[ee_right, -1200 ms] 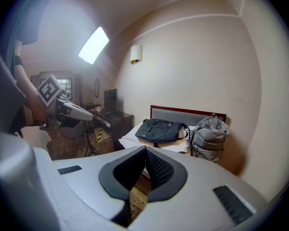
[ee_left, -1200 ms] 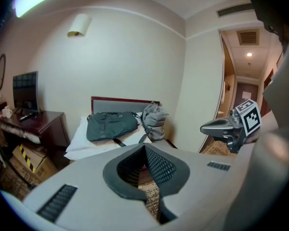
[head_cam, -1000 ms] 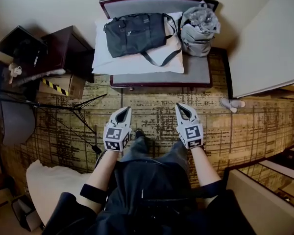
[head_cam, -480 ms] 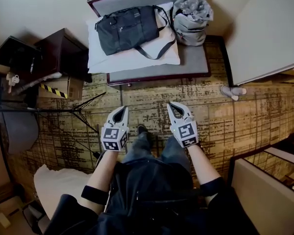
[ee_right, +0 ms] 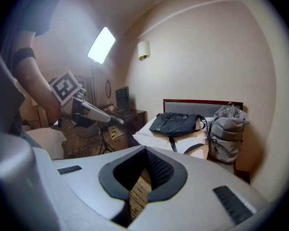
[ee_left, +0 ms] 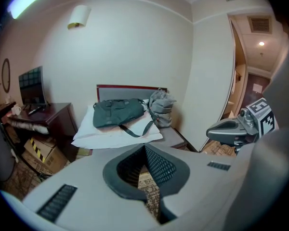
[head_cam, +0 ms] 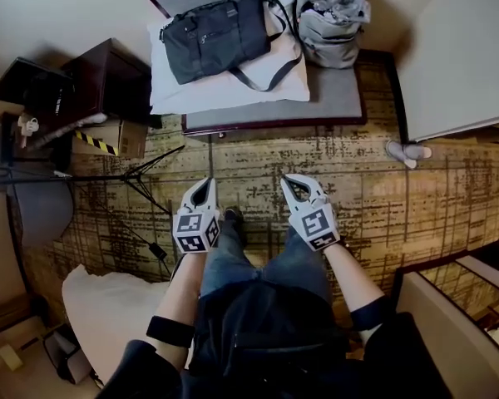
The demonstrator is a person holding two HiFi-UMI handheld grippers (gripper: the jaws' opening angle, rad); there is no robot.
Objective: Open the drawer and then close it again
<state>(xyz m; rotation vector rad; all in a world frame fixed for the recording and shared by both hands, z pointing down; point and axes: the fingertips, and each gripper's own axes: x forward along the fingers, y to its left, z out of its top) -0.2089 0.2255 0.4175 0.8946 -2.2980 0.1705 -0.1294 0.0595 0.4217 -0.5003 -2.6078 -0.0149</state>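
Observation:
A dark wooden cabinet stands at the left wall, also in the left gripper view and the right gripper view; I cannot make out a drawer front on it. My left gripper and right gripper hang side by side over the patterned carpet, in front of the person's legs and far from the cabinet. Both are shut with nothing between the jaws, as their own views show at the left gripper and the right gripper.
A grey bench ahead carries a white pillow, a black bag and a grey backpack. A tripod stand and a taped cardboard box sit by the cabinet. White bedding lies at lower left.
Both grippers have sunk a little and tipped further down, still side by side and shut. The head view has shifted, so the bench sits higher in the picture.

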